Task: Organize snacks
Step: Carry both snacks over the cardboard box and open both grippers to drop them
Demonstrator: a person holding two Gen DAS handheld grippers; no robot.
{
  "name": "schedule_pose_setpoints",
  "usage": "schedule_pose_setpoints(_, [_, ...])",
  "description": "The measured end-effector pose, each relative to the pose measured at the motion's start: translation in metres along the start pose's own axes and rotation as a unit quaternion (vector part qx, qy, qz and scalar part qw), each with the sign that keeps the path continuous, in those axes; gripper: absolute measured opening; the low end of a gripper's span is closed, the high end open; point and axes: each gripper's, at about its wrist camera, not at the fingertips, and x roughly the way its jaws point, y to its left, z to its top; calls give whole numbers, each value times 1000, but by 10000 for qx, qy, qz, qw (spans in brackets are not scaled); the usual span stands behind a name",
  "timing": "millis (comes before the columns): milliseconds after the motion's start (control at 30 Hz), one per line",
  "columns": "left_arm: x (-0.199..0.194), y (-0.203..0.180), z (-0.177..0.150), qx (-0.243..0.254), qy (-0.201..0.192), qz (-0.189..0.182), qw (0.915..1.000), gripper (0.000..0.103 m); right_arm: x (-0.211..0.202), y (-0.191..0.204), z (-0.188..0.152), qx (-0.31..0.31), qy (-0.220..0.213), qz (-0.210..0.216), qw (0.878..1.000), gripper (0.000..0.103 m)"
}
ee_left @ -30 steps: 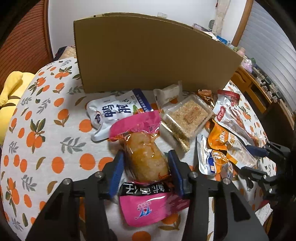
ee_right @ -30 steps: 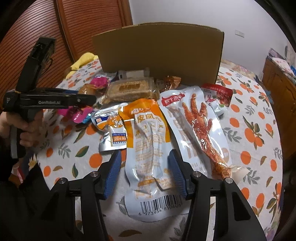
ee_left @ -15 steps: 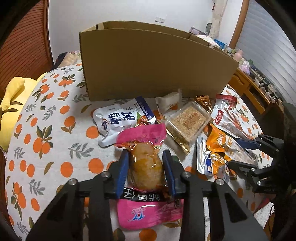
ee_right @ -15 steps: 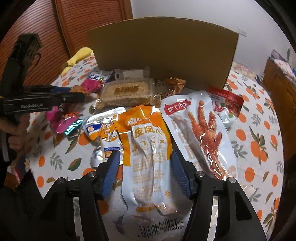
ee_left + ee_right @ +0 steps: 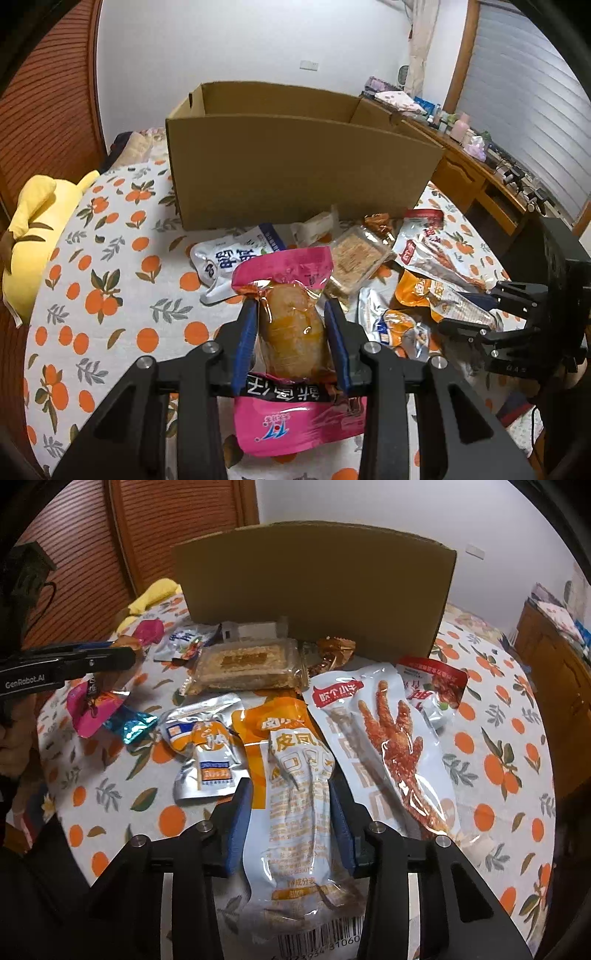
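Note:
My left gripper [image 5: 290, 325] is shut on a pink packet [image 5: 291, 332] with a golden-brown piece inside and holds it a little above the orange-print tablecloth [image 5: 92, 295]. Seen from the right wrist, this pink packet [image 5: 92, 709] hangs at the left under the left gripper [image 5: 122, 657]. My right gripper [image 5: 291, 801] is closing on an orange-and-white packet [image 5: 295, 775] that lies on the table. Its blue pads [image 5: 240, 812] touch both long edges and the packet buckles between them. An open-topped cardboard box [image 5: 295, 166] stands behind the snacks.
Beside the orange packet lie a chicken-foot packet [image 5: 388, 738], a small silver packet [image 5: 207, 757], a clear-wrapped cake bar [image 5: 243, 668] and a red packet [image 5: 436, 679]. A white-and-blue packet [image 5: 229, 258] lies near the box. A yellow plush [image 5: 33, 221] sits left; a wooden desk [image 5: 480, 173] stands right.
The left jaws have shut on the pink packet and raised it off the cloth. The right jaws have narrowed onto the orange-and-white packet, which now crumples.

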Motion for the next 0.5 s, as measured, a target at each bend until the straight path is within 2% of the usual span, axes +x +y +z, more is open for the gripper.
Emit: schedule_pose_setpoints(500, [-13, -11, 2, 138, -209, -43, 9997, 35, -34, 17, 7, 42, -545, 135, 9984, 41])
